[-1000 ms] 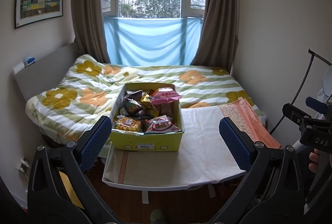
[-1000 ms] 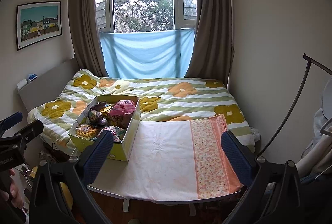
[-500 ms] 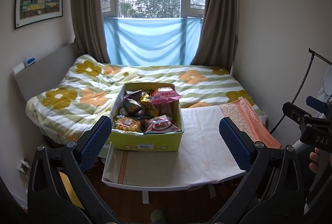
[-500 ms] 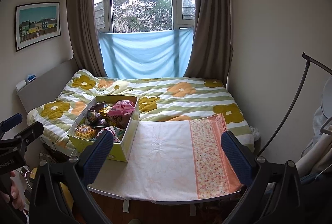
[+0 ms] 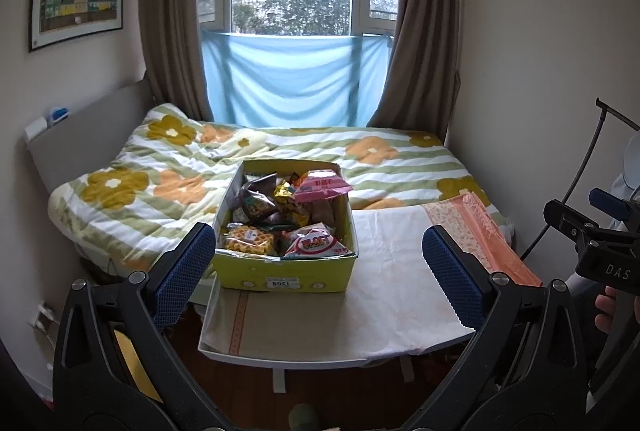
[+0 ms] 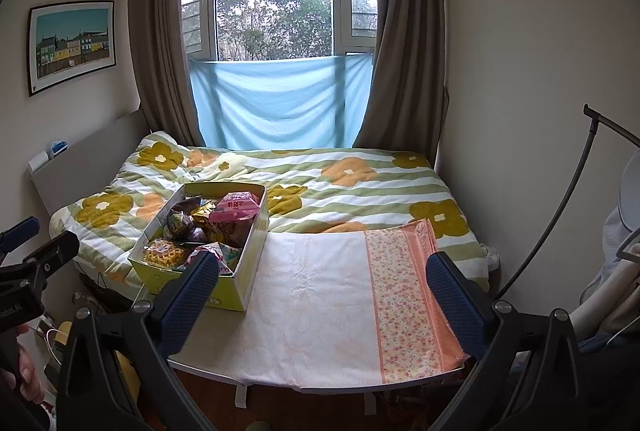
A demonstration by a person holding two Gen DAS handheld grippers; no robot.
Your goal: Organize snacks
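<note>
A yellow-green cardboard box full of snack packets stands on the left part of a cloth-covered table; it also shows in the right wrist view. On top lie a pink packet, a waffle packet and a dark packet. My left gripper is open and empty, held back from the table's front edge, facing the box. My right gripper is open and empty, over the table's front edge, right of the box.
A bed with a flowered quilt lies behind the table, under a window with a blue cloth. Walls close in left and right. A lamp arm curves at the right. The other gripper shows at each view's side.
Both grippers have barely shifted; the right wrist view has crept slightly closer. Nothing was picked up or released.
</note>
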